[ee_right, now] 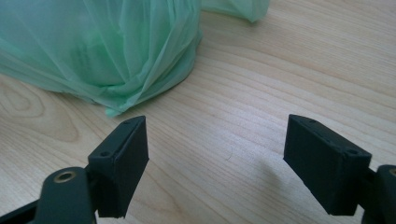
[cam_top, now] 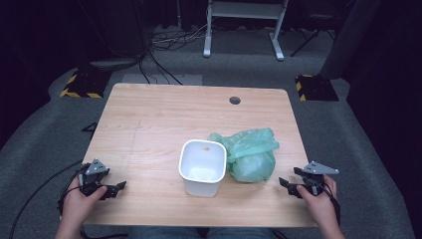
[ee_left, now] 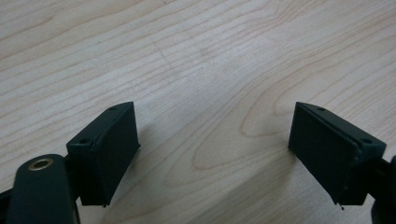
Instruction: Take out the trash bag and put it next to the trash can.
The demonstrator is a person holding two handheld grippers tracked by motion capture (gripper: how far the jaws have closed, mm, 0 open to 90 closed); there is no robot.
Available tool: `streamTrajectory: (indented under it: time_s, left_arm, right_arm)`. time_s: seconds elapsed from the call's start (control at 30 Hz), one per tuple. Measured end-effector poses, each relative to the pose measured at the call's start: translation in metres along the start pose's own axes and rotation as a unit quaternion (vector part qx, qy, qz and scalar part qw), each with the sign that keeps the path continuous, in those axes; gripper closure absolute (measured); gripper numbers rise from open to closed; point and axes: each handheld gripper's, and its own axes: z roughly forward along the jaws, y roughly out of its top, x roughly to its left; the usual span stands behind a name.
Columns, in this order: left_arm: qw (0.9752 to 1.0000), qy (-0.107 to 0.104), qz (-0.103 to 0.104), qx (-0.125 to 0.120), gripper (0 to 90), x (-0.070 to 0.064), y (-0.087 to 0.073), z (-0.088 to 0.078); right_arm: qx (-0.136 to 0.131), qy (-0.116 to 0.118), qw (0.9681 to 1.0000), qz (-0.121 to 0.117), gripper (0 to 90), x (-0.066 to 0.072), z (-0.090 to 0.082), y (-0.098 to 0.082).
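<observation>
- The wooden table takes up the middle of the high view, and everything we work with sits in its lower centre
- The green plastic bag lies crumpled just right of centre in the high view, touching the right side of the bin; in the right gripper view it bulges across the upper left, near our jaws but not between them
- The white bin stands upright at the lower centre of the high view, mouth open and with no liner in it; we judge the job to be lining it with the bag
- Our right gripper sits at the lower right of the high view, low over the table edge and aimed toward the bag; its jaws stand wide apart with only bare wood between them
- Our left gripper rests at the lower left of the high view, well apart from the bin; in the left gripper view its jaws are likewise wide apart over plain wood
- We judge this to be the very start: neither gripper holds anything and the bag is untouched
- Next we would need to carry the right gripper forward to a loose fold of the bag and close on the thin film without dragging the bin along; the left gripper may have to steady the bin or find the bag's mouth
</observation>
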Motion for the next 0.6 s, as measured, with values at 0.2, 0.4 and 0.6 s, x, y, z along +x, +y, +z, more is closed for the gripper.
streamTrajectory:
  time_s: [0.2, 0.4, 0.6]
  left_arm:
    - [0.9995, 0.005, -0.007, -0.029, 11.6, 0.0004, -0.0024, 0.0061]
    - [0.9995, 0.006, -0.008, -0.030, 11.2, 0.0000, -0.0024, 0.0063]
    - [0.9995, 0.006, -0.008, -0.030, 11.2, 0.0000, -0.0025, 0.0064]
  right_arm:
    - [-0.003, -0.008, 1.0000, 0.002, 20.3, 0.0014, 0.0061, -0.0050]
    - [0.016, -0.016, 0.9997, -0.009, 20.1, -0.0006, 0.0084, -0.0072]
    - [0.021, -0.033, 0.9992, -0.003, 12.1, -0.0006, 0.0103, -0.0065]
